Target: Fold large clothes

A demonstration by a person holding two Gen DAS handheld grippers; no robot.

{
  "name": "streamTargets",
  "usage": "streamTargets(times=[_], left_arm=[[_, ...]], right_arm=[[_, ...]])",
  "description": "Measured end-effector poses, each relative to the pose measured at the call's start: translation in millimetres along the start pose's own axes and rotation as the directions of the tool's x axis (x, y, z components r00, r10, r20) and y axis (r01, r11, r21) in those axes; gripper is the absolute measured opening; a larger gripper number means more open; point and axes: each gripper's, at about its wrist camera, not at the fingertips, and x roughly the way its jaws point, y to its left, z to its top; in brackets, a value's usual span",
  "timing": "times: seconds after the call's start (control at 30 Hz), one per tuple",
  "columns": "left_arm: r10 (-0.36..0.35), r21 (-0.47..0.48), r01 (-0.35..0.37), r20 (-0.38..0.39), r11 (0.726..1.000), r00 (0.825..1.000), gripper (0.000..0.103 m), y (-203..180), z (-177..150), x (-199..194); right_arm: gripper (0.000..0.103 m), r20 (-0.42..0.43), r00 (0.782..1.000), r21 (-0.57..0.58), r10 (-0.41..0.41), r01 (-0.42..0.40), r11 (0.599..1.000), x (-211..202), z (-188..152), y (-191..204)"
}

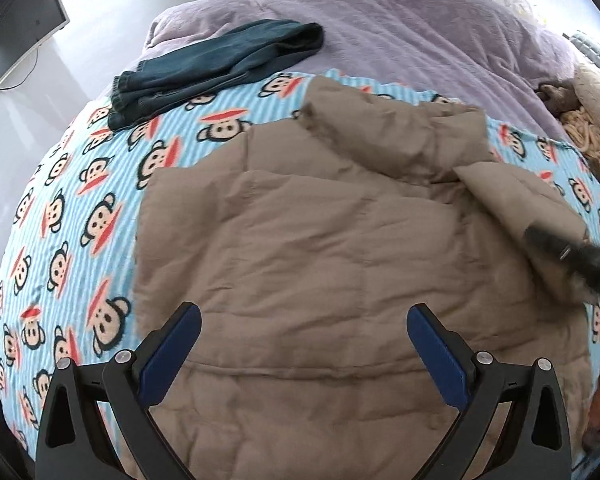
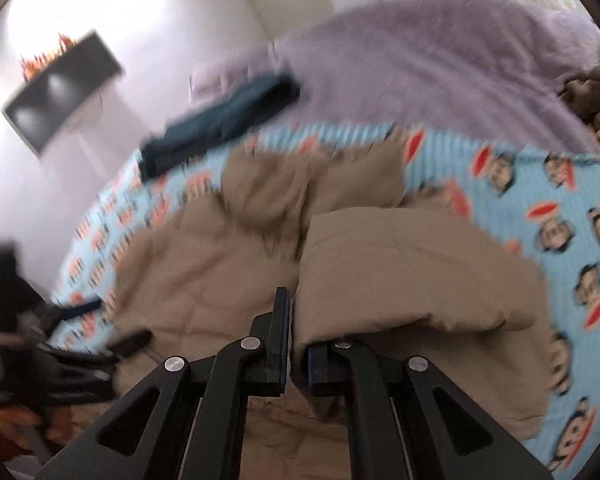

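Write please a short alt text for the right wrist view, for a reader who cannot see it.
The right gripper is shut on a fold of a tan padded jacket, which lies on a blue monkey-print blanket on a bed. Behind are a dark folded garment and a purple blanket; the picture is blurred.

The right gripper [image 2: 291, 332] is closed on a fold of the tan padded jacket [image 2: 412, 272], which lies on a blue monkey-print blanket [image 2: 540, 216]. Beyond it sits a folded dark teal garment [image 2: 220, 120] beside a purple cover [image 2: 440, 60]. At the left edge the other gripper [image 2: 80, 354] appears, too blurred to judge.
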Motion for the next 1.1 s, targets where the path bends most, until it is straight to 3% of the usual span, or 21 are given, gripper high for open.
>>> streamTargets(times=[0.1,0.23,0.27,0.3,0.33,0.37,0.4,0.43,0.5,0.63,0.77,0.83,0.87,0.9,1.1], left_arm=[[-0.006,0.004,0.006,-0.001,1.0,1.0,0.103,5,0,10],[-0.036,-0.007,0.036,-0.021,0.999,0.999,0.103,5,-1,22],[-0.042,-0.005,0.041,-0.023,0.999,0.999,0.103,3,-2,23],[-0.049,0.001,0.049,-0.028,0.999,0.998,0.103,1,-3,26],[-0.054,0.008,0.054,-0.033,0.999,0.998,0.103,-1,-4,29],[-0.055,0.017,0.056,-0.036,0.998,0.998,0.103,-4,-6,30],[-0.057,0.028,0.058,-0.041,0.998,0.998,0.103,-8,-7,33],[-0.06,0.038,0.062,-0.045,0.997,0.997,0.103,-11,-9,34],[-0.07,0.042,0.072,-0.047,0.997,0.996,0.103,-15,-10,35],[-0.103,0.017,0.104,-0.053,0.994,0.993,0.103,-12,-7,38],[-0.123,0.016,0.124,-0.05,0.992,0.991,0.103,-5,0,40],[-0.162,0.008,0.162,-0.046,0.987,0.986,0.103,0,3,39],[-0.197,-0.004,0.197,-0.042,0.98,0.979,0.103,4,5,37],[-0.232,-0.02,0.232,-0.036,0.973,0.972,0.103,9,6,35],[-0.414,-0.095,0.413,0.005,0.906,0.91,0.103,40,17,26]], right_arm=[[0.007,-0.064,0.998,0.04,-0.02,0.022,0.999,27,-14,-4],[0.011,-0.106,0.993,0.087,-0.046,0.055,0.995,33,-29,-16],[0.02,-0.113,0.993,0.108,-0.041,0.053,0.993,32,-29,-19],[0.039,-0.116,0.993,0.126,-0.026,0.04,0.991,31,-29,-21],[0.051,-0.114,0.993,0.155,0.006,0.012,0.988,28,-29,-24],[0.071,-0.108,0.994,0.172,0.023,-0.004,0.985,24,-29,-25],[0.079,-0.098,0.994,0.196,0.04,-0.02,0.98,19,-29,-26],[0.079,-0.093,0.995,0.214,0.046,-0.025,0.977,15,-29,-27],[0.079,-0.074,0.995,0.274,0.06,-0.038,0.961,4,-31,-35],[0.079,0.01,0.995,0.451,0.094,-0.089,0.888,-22,-40,-69],[0.079,0.09,0.991,0.617,0.097,-0.132,0.776,-29,-43,-111],[0.069,0.129,0.988,0.667,0.09,-0.153,0.729,-26,-40,-125],[0.029,0.127,0.989,0.669,0.082,-0.146,0.728,-24,-38,-126],[0.008,0.125,0.989,0.656,0.08,-0.143,0.741,-22,-33,-122],[0.008,0.128,0.981,0.393,0.147,-0.187,0.9,-19,1,-50]])
